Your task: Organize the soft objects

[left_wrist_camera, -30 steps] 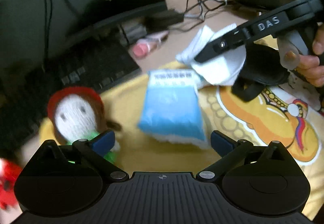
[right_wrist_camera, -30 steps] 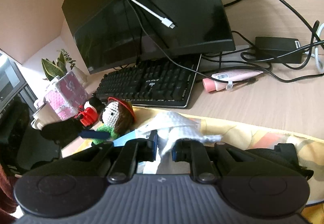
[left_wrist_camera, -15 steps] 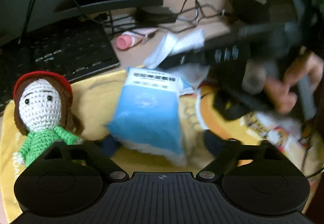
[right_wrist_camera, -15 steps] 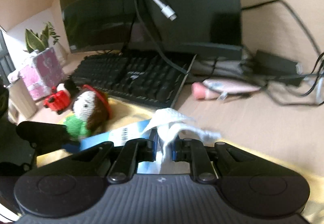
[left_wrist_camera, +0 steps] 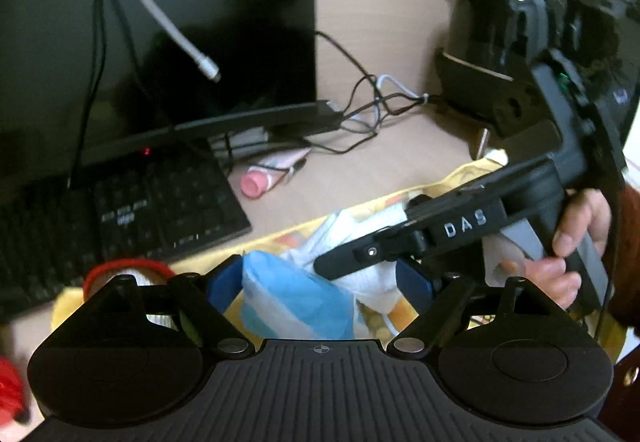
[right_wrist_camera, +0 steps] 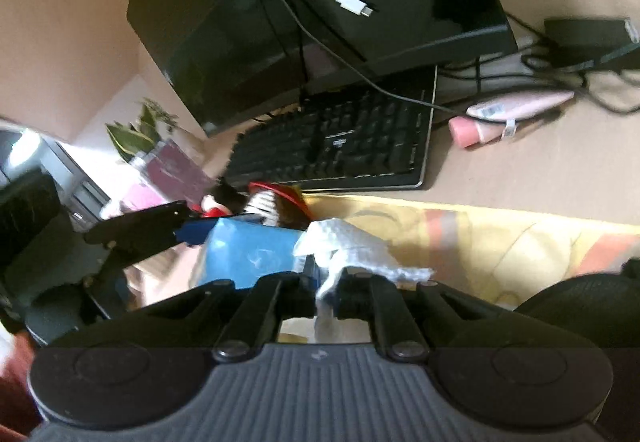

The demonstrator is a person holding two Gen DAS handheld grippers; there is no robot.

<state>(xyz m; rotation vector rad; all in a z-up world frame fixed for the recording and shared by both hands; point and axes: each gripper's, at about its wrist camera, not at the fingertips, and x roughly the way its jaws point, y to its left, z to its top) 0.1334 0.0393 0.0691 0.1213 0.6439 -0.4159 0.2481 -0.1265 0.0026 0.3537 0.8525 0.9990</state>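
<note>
Since the earlier frame our left hand-held gripper [left_wrist_camera: 318, 278] had risen with the blue packet [left_wrist_camera: 296, 298] between its jaws, which were opening. Our right hand-held gripper [right_wrist_camera: 326, 278] stayed clenched on the white cloth [right_wrist_camera: 352, 250] above the yellow mat [right_wrist_camera: 500, 238]. We judged both needed firm, unhurried grips.

Crocheted doll [left_wrist_camera: 132, 274] mostly hidden behind left tongs [left_wrist_camera: 320, 278] (face unseen), keyboard [left_wrist_camera: 120, 218] blurred
</note>
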